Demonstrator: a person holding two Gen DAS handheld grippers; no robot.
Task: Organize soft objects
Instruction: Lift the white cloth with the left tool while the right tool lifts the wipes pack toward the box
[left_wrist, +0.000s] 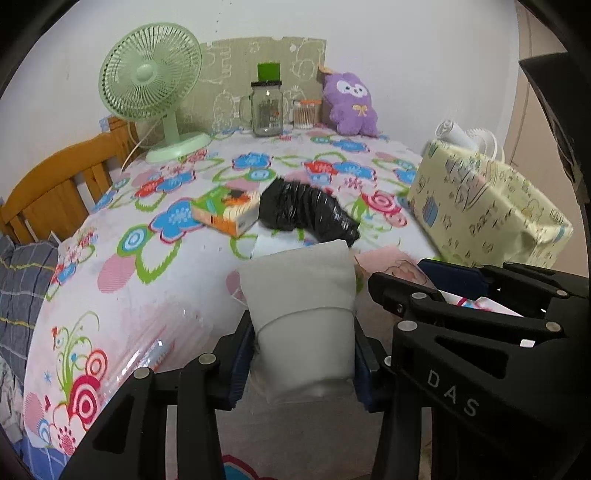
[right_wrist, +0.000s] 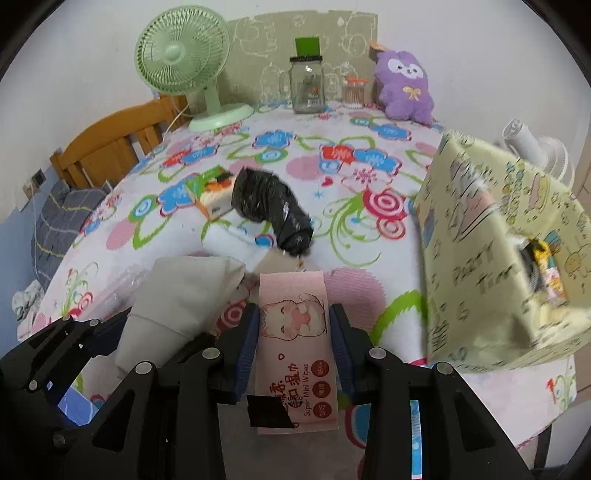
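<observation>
Midway: left gripper (left_wrist: 301, 354) clamped on white soft pack (left_wrist: 299, 314), right gripper (right_wrist: 293, 354) clamped on pink wet-wipes pack (right_wrist: 295, 343); black bundle (right_wrist: 269, 206) left on table.

A home: flowered tablecloth (right_wrist: 295, 155); green desk fan (right_wrist: 184, 62); purple plush toy (right_wrist: 404, 86); wooden chair (right_wrist: 110, 147).

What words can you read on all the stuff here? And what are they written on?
"DAS": on the right gripper body.
"Super Mini Wipes": on the pink wipes pack; its Chinese characters and red circles are too small to read.
"PARTY": on the yellow wrapped box.
Orange carton: print too blurred.
</observation>
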